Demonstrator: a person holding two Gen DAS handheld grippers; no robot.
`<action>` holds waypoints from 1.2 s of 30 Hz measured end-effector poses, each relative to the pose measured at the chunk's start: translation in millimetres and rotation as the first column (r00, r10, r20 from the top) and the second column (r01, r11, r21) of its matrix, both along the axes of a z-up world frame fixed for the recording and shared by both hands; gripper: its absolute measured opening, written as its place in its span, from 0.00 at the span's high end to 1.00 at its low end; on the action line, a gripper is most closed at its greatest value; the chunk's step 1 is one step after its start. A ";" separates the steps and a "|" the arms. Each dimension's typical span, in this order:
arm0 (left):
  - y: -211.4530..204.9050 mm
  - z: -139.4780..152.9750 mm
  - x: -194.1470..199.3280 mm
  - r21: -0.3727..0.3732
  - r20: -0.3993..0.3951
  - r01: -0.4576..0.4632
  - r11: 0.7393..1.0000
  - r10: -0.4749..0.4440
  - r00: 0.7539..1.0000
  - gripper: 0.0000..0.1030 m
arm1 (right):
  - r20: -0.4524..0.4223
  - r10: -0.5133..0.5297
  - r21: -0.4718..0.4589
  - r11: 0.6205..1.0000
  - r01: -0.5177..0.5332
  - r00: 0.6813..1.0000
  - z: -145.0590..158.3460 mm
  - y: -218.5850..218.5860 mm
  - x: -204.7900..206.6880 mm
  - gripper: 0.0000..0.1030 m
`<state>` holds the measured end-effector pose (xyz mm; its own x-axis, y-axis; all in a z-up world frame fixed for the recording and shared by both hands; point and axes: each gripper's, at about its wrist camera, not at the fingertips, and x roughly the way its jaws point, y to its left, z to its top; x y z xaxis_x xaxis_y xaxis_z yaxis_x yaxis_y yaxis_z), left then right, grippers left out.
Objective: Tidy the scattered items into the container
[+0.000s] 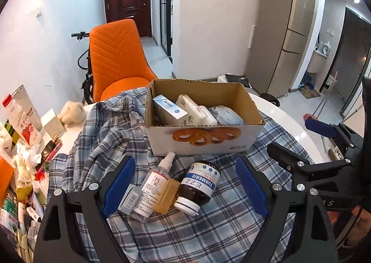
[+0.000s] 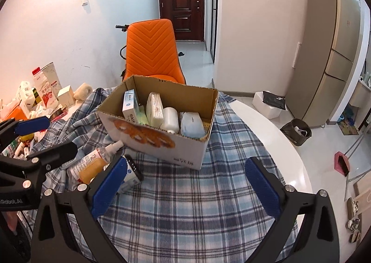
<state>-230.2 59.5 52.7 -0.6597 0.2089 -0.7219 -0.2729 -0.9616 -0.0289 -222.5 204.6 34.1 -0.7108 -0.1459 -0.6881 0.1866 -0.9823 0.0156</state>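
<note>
Clutter was what worried me: three loose items lay bunched together on the plaid cloth (image 1: pixel 185 235) at six o'clock from the cardboard box (image 1: pixel 201 140). The spray bottle (image 1: pixel 154 184) lay on its side with its nozzle close to the box's front wall, an amber bottle (image 1: pixel 167 195) pressed against it, and the turmeric jar (image 1: pixel 199 186) lay against that, cap toward me. A small grey carton (image 1: pixel 129 198) rested at the spray bottle's nine o'clock side.

My left gripper (image 1: pixel 183 188) stood wide open, pads astride the whole cluster and pressing on nothing. I judged that closing from there could pinch two or three items at once, and the round jar could squirt out and roll across the cloth. The cloth itself was rumpled; a low finger might have snagged it and dragged the box.

My right gripper (image 2: pixel 185 186) was open too and empty, over bare cloth at five o'clock from the box, its left pad just beside the grey carton. The two grippers sat near each other, so a collision seemed possible if both reached in.

The box already held cartons and packets, so a careless drop might have bounced out.
</note>
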 end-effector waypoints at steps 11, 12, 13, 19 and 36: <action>-1.4 -2.0 25.4 -0.021 -0.012 0.009 1.000 -0.009 1.000 0.13 | -0.007 0.008 -0.036 0.999 -0.008 1.000 -5.1 -2.8 22.4 0.02; -1.5 -3.0 26.5 -0.027 -0.008 0.009 1.000 -0.009 1.000 0.13 | -0.014 0.007 -0.029 1.000 -0.007 1.000 -3.8 -3.5 23.5 0.02; -2.1 -3.5 27.5 -0.032 -0.004 0.008 0.999 -0.008 1.000 0.13 | -0.021 0.006 -0.025 1.000 -0.007 1.000 -2.5 -3.7 24.4 0.02; -8.5 -6.5 35.7 -0.026 -0.009 -0.009 1.000 0.009 1.000 0.13 | -0.047 -0.006 -0.035 0.999 0.004 0.999 0.1 -2.0 35.7 0.02; -33.5 -11.4 79.2 0.034 -0.042 -0.075 0.997 0.077 0.996 0.13 | -0.076 -0.041 -0.125 0.992 0.032 0.996 -11.7 -9.5 77.9 0.02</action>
<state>-151.0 26.0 41.4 -0.7050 0.1796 -0.6861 -0.2007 -0.9784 -0.0499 -144.6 195.2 22.4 -0.7680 -0.1993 -0.6087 0.1560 -0.9799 0.1240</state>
